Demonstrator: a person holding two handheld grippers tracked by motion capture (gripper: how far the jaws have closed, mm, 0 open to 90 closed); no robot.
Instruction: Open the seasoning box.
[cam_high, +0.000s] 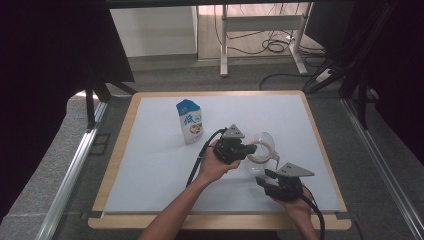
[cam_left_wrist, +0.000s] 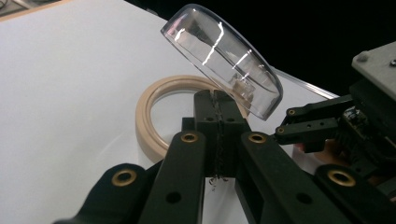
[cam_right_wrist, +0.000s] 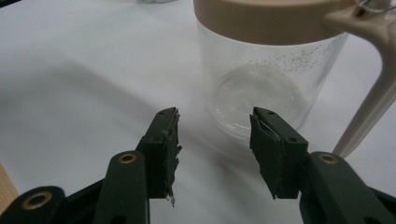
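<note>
Left gripper (cam_left_wrist: 219, 109) of mine is clenched on the clear lid (cam_left_wrist: 224, 58), tipped up over the jar (cam_right_wrist: 261, 88); my right gripper (cam_right_wrist: 215, 149) stands parted and empty, just beside that jar.

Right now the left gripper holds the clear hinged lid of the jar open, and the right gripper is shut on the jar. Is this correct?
Not quite. The right gripper is open, short of the jar, as the right gripper view shows. The left gripper does hold the clear lid up.
</note>
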